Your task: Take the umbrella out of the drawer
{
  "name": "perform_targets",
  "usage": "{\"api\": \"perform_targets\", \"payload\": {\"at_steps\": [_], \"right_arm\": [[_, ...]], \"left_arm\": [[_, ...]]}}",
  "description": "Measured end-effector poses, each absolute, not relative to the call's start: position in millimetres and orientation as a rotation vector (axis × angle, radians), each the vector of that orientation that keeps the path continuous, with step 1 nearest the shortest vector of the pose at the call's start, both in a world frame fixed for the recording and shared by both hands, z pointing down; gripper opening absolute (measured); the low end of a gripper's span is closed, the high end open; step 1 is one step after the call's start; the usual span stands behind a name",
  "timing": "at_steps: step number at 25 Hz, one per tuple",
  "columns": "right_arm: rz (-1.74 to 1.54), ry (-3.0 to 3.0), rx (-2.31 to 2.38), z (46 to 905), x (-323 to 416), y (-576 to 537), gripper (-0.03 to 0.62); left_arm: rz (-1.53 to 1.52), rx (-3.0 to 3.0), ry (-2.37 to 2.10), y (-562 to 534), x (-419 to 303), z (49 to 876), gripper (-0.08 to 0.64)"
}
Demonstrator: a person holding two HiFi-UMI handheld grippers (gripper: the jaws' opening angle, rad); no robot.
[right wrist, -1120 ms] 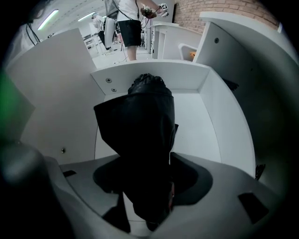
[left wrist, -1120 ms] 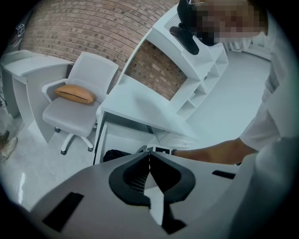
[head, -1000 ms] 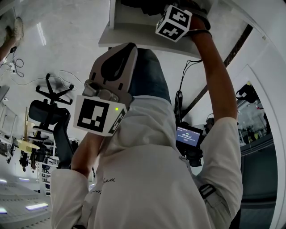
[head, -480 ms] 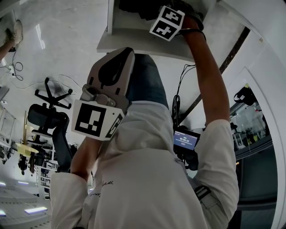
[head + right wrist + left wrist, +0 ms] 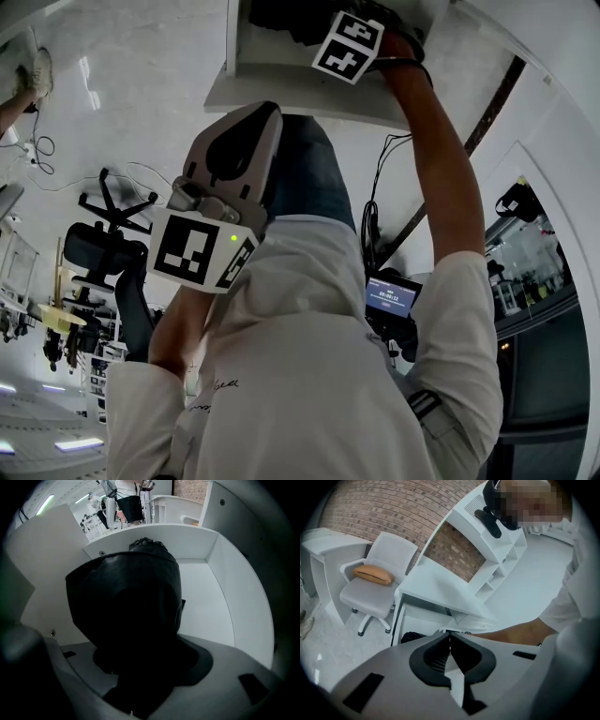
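Black folded fabric umbrella (image 5: pixel 126 597) sits inside white open drawer (image 5: pixel 206 602), w/ right tool (image 5: pixel 136 672) clenched on its near end, jaws only as wide as the bundle. Step: grip looks made, lift-out not yet done. Next, prob: raise it clear of drawer wall w/o snagging. Left tool (image 5: pixel 450 639) closed tight, empty, near chest

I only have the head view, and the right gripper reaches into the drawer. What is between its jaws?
Observer: The right gripper has its jaws closed on a black umbrella.
Operator: Anything else in there?
Observer: Beside the umbrella, only the bare white floor of the drawer shows.
Operator: And the other gripper?
Observer: The left gripper has its jaws together, with nothing between them.
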State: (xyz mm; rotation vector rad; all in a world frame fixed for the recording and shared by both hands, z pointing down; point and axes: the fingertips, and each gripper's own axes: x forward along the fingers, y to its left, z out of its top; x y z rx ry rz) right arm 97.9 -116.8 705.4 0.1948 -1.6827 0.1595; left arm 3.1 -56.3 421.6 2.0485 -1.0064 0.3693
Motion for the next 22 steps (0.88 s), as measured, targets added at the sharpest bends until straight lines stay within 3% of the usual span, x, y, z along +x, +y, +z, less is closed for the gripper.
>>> {"api": "perform_targets", "payload": {"at_steps": [22], "right_arm": [[0.435,-1.690,0.369,706,86,-95,0.241]], "left_arm": [[0.286,2.046,-1.059,-61,-24,405,0.016]]}}
